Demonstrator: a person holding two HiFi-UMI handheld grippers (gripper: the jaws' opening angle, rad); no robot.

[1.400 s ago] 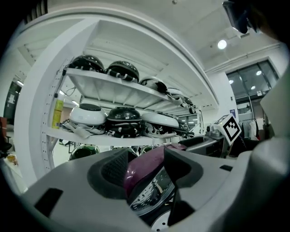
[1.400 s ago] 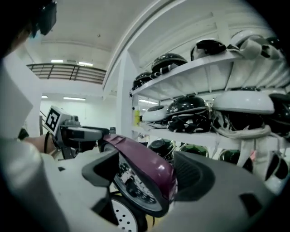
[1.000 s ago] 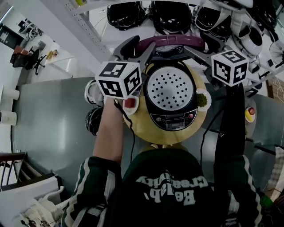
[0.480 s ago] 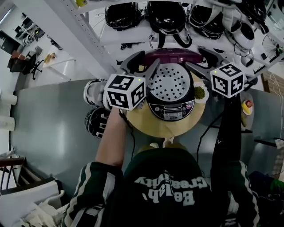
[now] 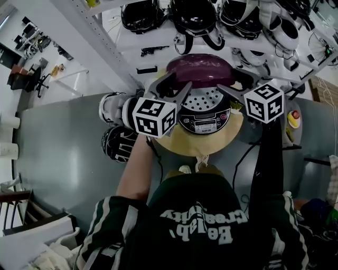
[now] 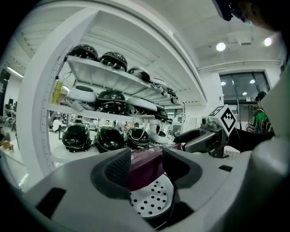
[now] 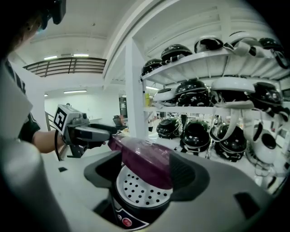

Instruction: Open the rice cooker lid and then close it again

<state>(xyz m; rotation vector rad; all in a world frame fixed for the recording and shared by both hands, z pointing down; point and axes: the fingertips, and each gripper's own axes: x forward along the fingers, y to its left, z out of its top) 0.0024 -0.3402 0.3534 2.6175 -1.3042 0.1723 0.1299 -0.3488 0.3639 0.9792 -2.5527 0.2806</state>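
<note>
The rice cooker [image 5: 204, 113] stands at the far edge of the round wooden table [image 5: 179, 145], its purple lid [image 5: 200, 69] raised. The left gripper [image 5: 171, 87] and right gripper [image 5: 236, 84] flank the lid, jaws apart — the right's have just been closing, with the lid edge between them.

Black rice cooker [image 5: 205, 125] stands with purple lid [image 5: 200, 69] seemingly half raised.

raised lid [image 5: 200, 69] ahead, helmet shelf [image 5: 158, 38] close behind

rice cooker [image 5: 205, 112] on round table [image 5: 182, 145] between left gripper [image 5: 175, 84] and right gripper [image 5: 236, 83], helmets [image 5: 193, 15] behind
</note>
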